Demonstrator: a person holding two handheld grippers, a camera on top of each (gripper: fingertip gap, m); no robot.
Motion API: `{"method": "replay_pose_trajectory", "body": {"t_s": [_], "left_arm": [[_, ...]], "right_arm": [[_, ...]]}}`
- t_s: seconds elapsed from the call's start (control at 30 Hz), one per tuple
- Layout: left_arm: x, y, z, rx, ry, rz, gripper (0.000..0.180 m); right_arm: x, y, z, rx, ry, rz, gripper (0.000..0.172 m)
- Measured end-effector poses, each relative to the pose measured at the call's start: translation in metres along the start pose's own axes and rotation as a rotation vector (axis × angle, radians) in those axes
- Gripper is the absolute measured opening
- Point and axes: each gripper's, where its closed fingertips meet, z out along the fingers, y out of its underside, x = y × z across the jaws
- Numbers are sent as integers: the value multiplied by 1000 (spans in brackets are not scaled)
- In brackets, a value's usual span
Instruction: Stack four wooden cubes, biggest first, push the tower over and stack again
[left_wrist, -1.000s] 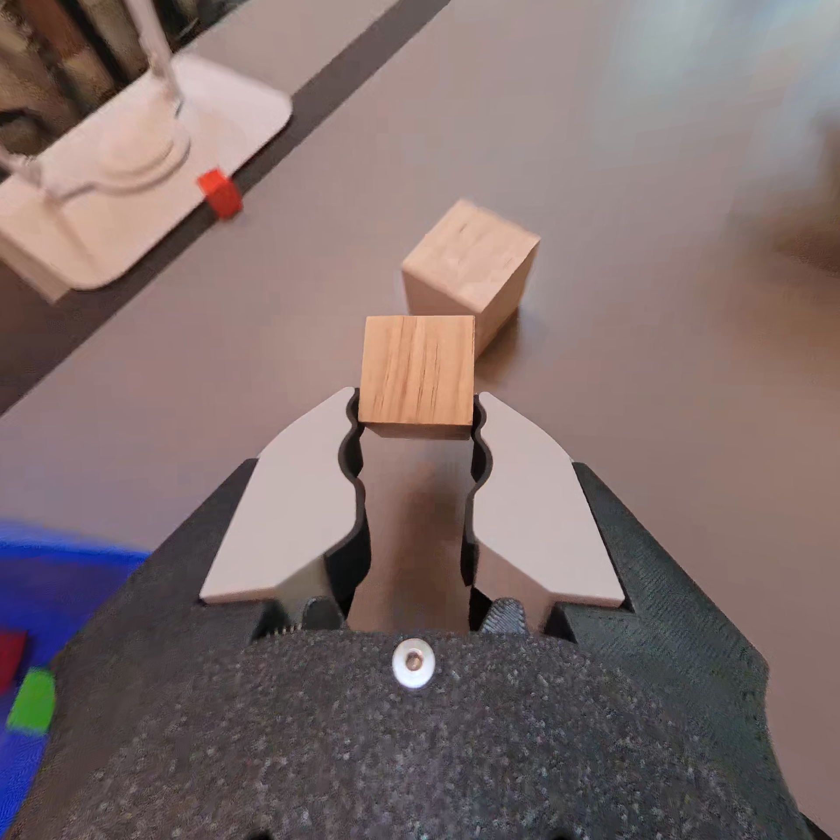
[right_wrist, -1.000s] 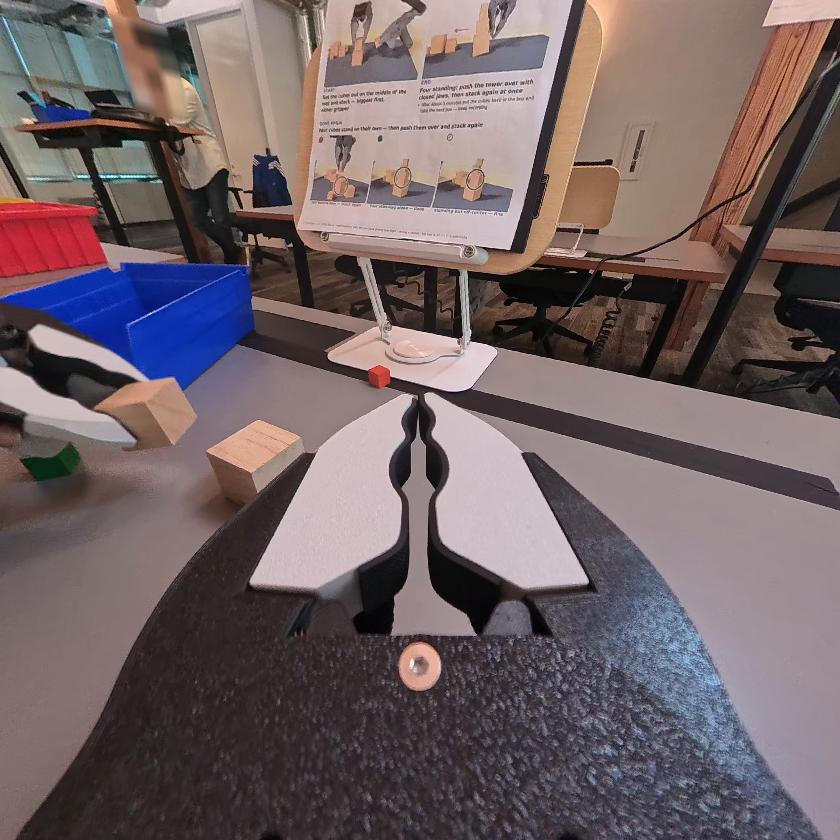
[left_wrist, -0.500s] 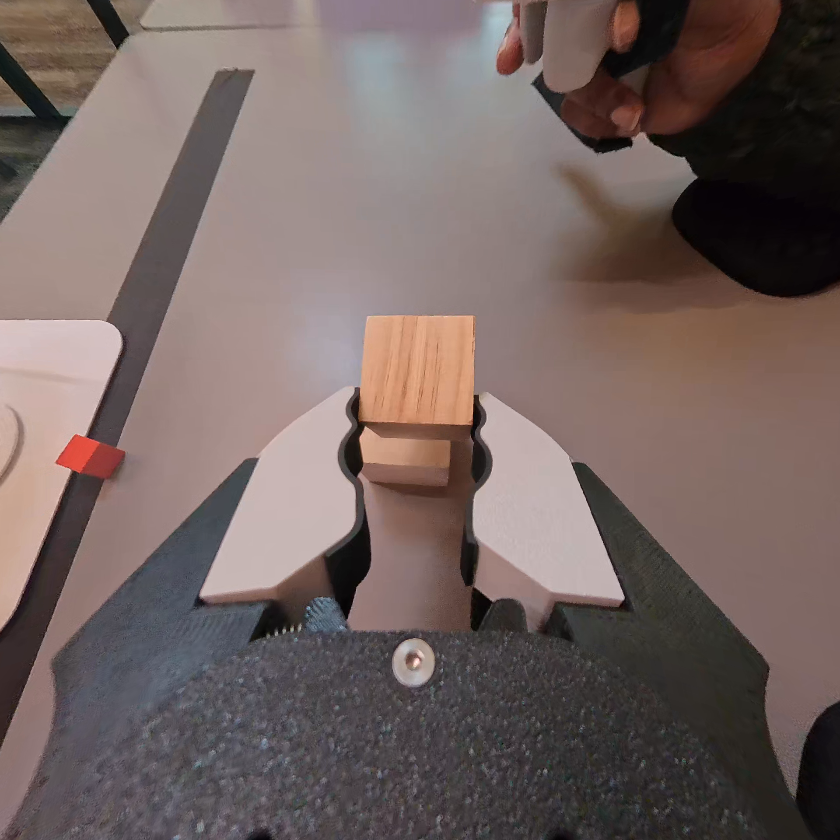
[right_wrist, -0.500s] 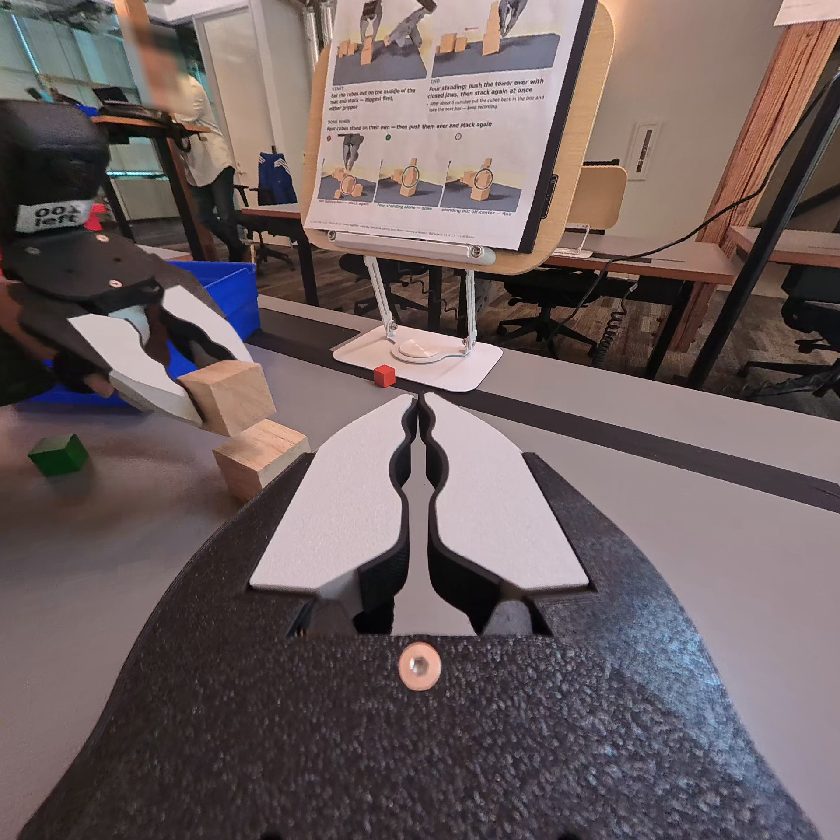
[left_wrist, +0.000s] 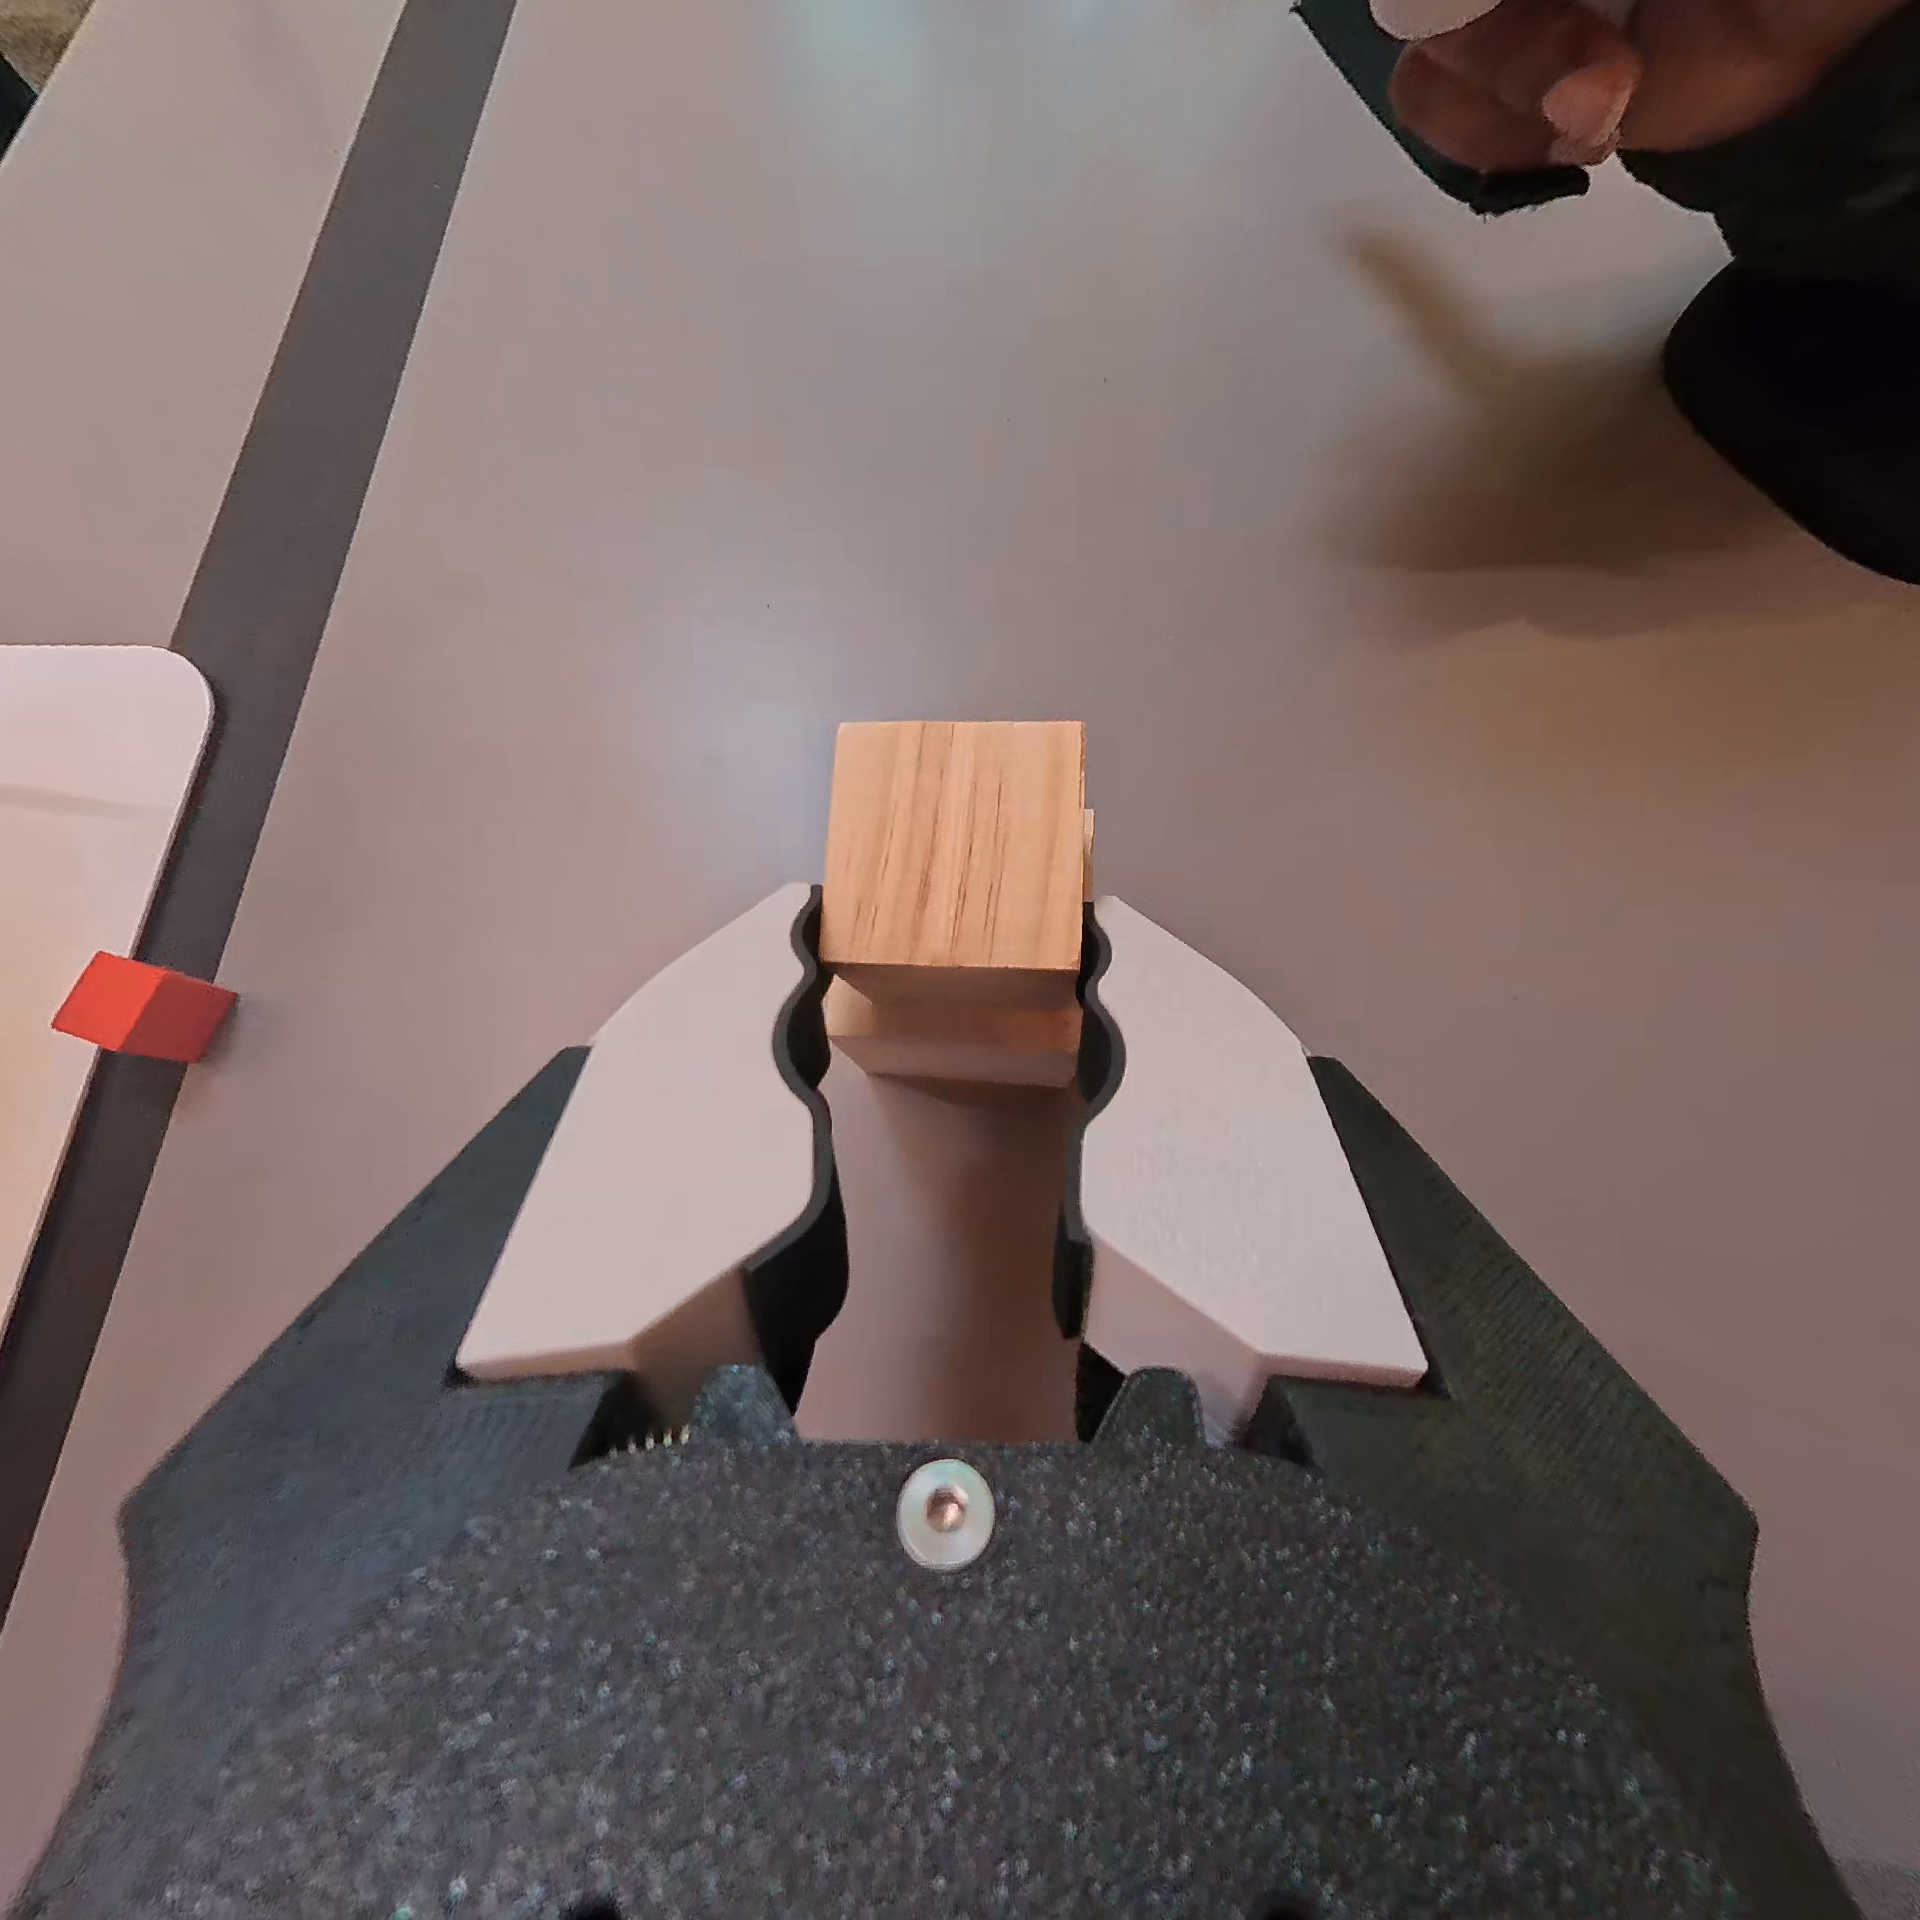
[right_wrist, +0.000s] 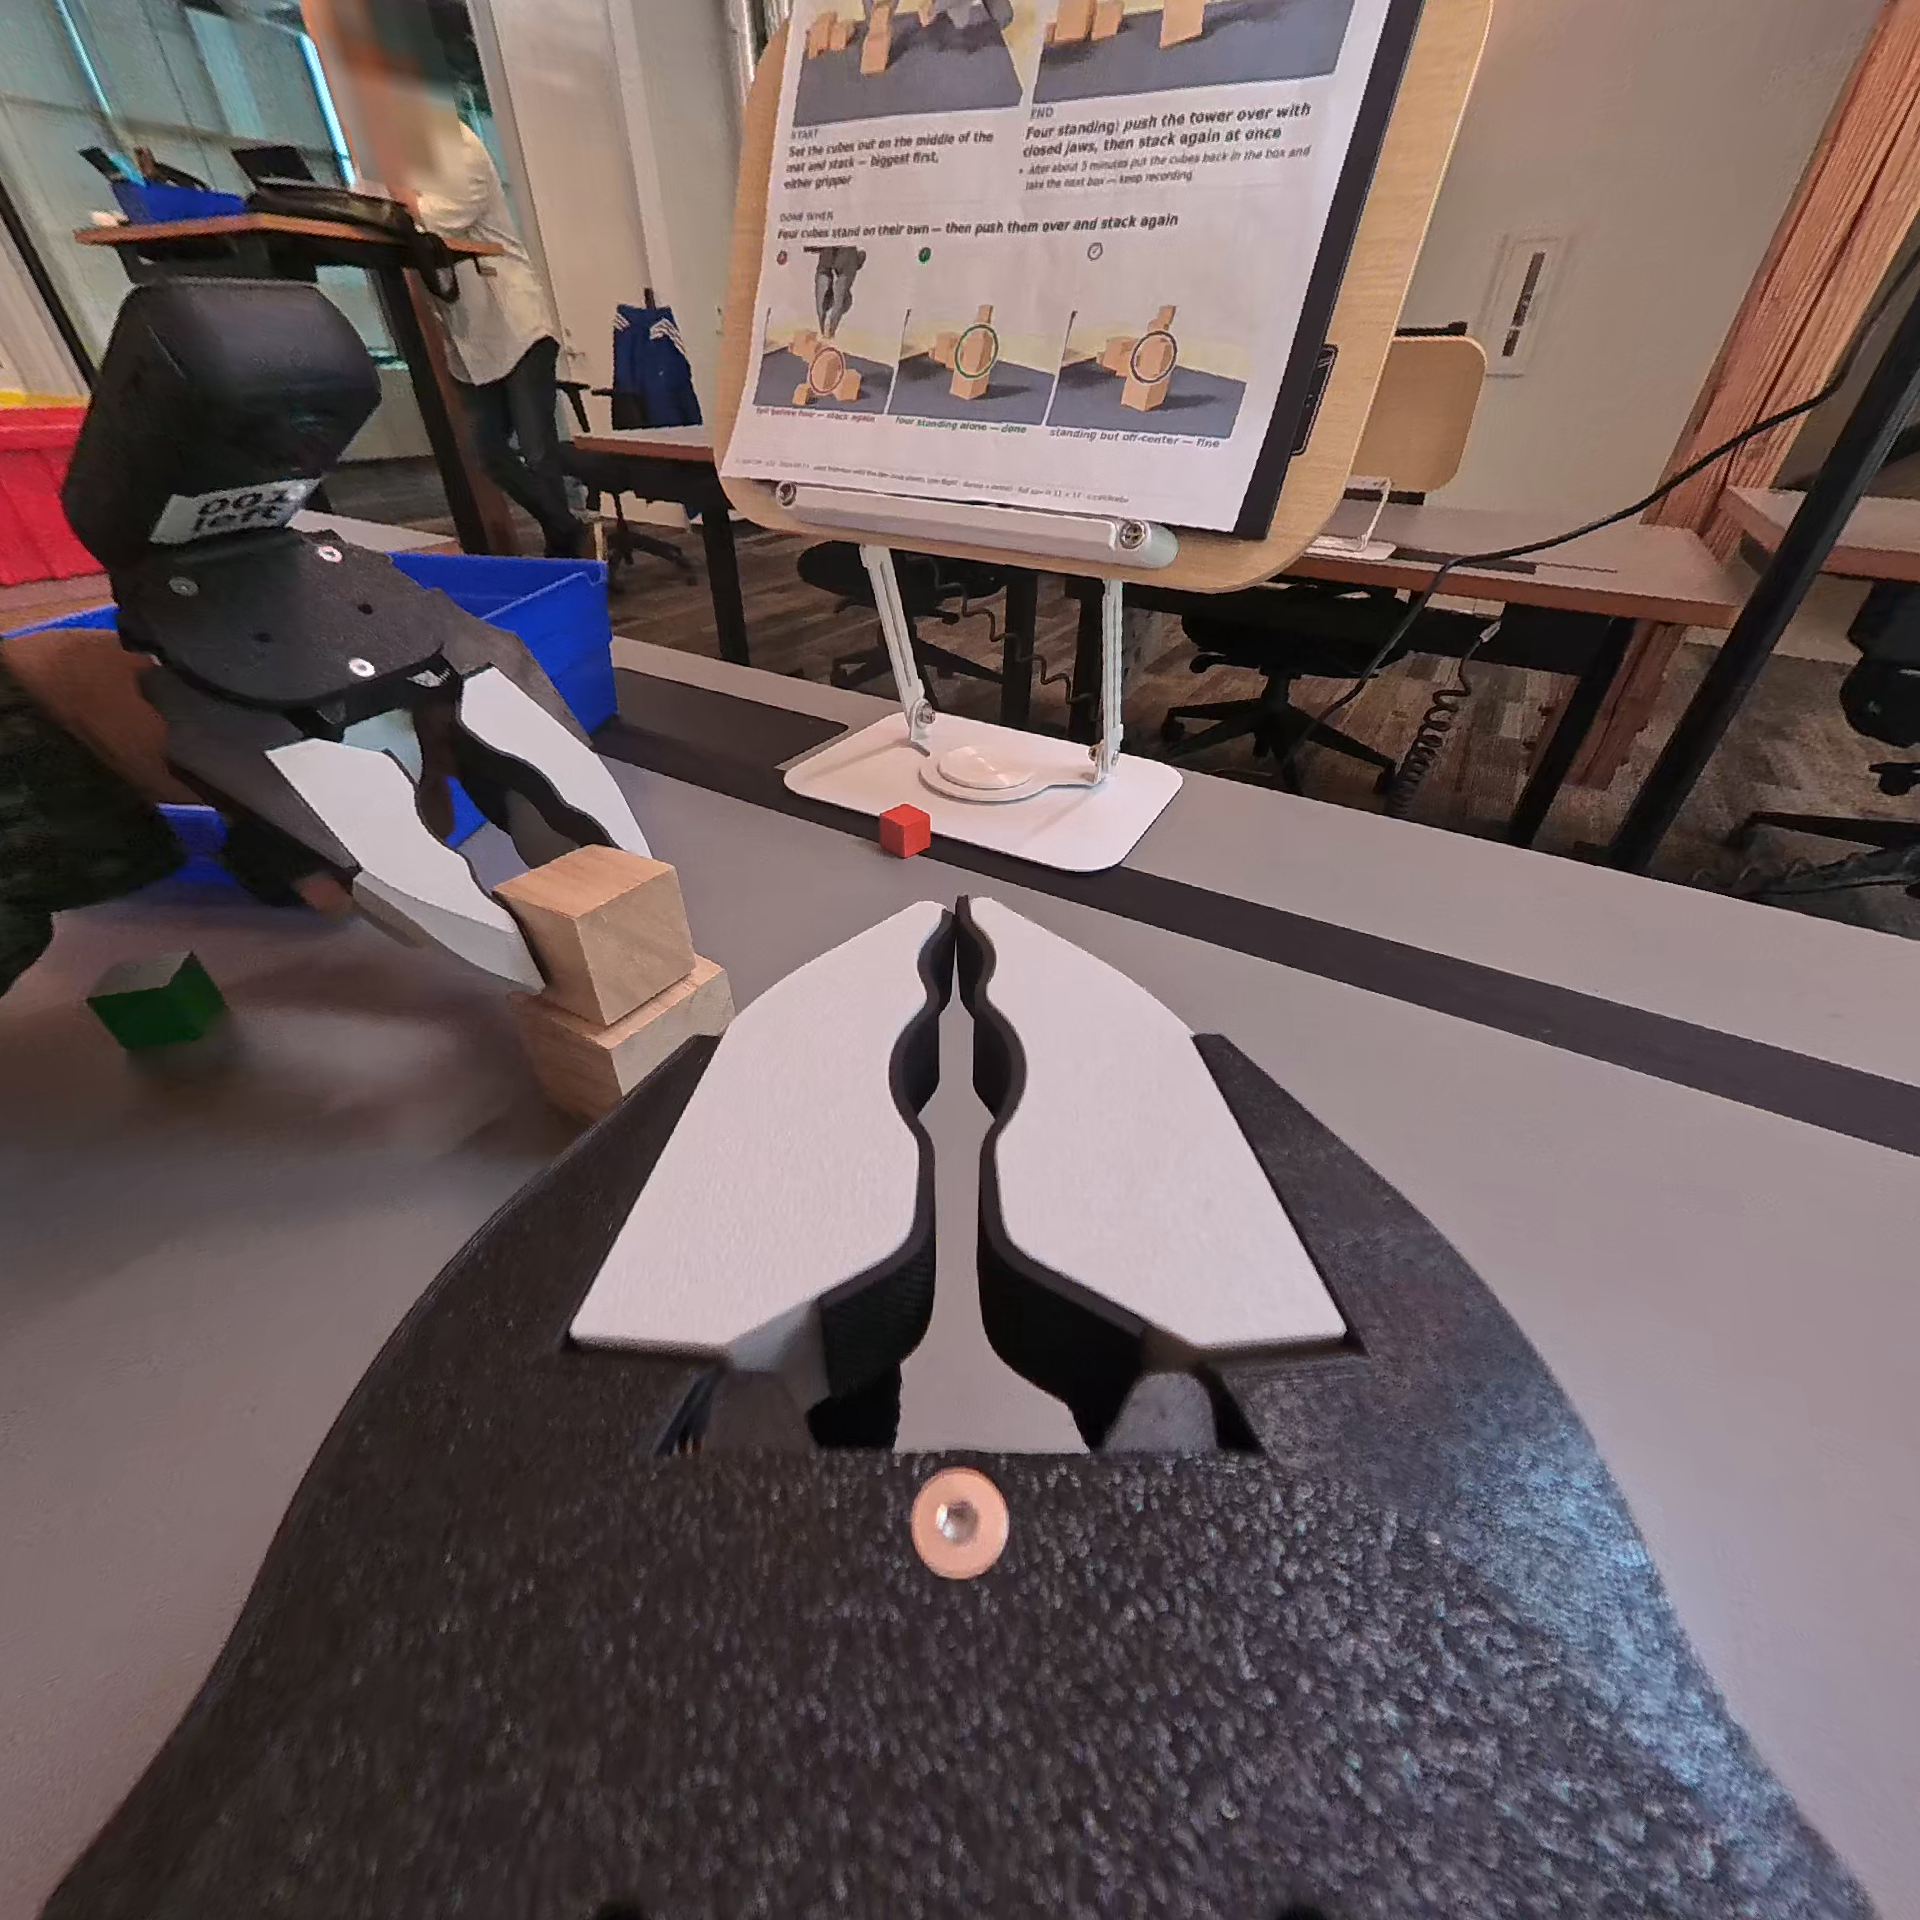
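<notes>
My left gripper (left_wrist: 954, 914) is shut on a wooden cube (left_wrist: 954, 847), both pads pressed to its sides. The cube sits down on top of a larger wooden cube (left_wrist: 961, 1044) that stands on the grey table (left_wrist: 935, 416). In the right wrist view the left gripper (right_wrist: 540, 914) holds the smaller cube (right_wrist: 603, 930) on the larger cube (right_wrist: 608, 1044), slightly off-centre. My right gripper (right_wrist: 956, 909) is shut and empty, hovering over the table to the right of the stack.
A small red cube (right_wrist: 903, 830) lies by the white base (right_wrist: 987, 790) of a stand holding an instruction sheet (right_wrist: 1039, 260). A green cube (right_wrist: 156, 1000) lies at the left. A blue bin (right_wrist: 520, 644) stands behind. A person's hand (left_wrist: 1538, 94) shows top right. The tips of one gripper are about 15 cm away from the tips of the other.
My left gripper carried the held cube over to the larger cube and lowered it onto its top. The right gripper stayed shut and nearly still.
</notes>
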Motion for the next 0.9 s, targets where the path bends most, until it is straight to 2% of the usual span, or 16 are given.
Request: {"method": "replay_pose_trajectory", "body": {"t_s": [0.33,0.9], "left_arm": [[0,1,1,-37,-7,12,45],[-1,-3,0,18,2,25,45]], "right_arm": [[-2,2,1,-5,-7,-2,0],[-5,5,2,-16,-18,-5,0]]}}
